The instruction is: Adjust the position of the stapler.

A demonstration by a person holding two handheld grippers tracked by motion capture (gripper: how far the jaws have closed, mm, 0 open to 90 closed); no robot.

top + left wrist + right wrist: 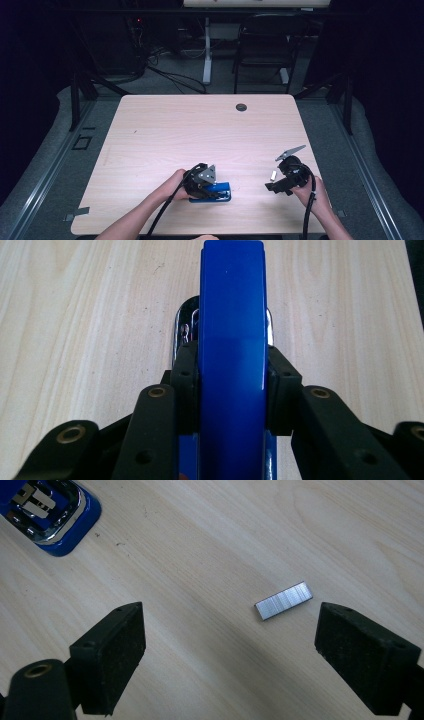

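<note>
No readable text, label, brand, number or sign is showing on anything in these pictures.

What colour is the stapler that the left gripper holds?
The stapler is glossy blue, with chrome metal inside; the left gripper view shows it best.

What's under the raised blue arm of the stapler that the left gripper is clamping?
Below the stapler arm held by the left gripper, a chrome metal rim curves out on either side above the table. The arm covers whatever lies directly beneath it.
</note>
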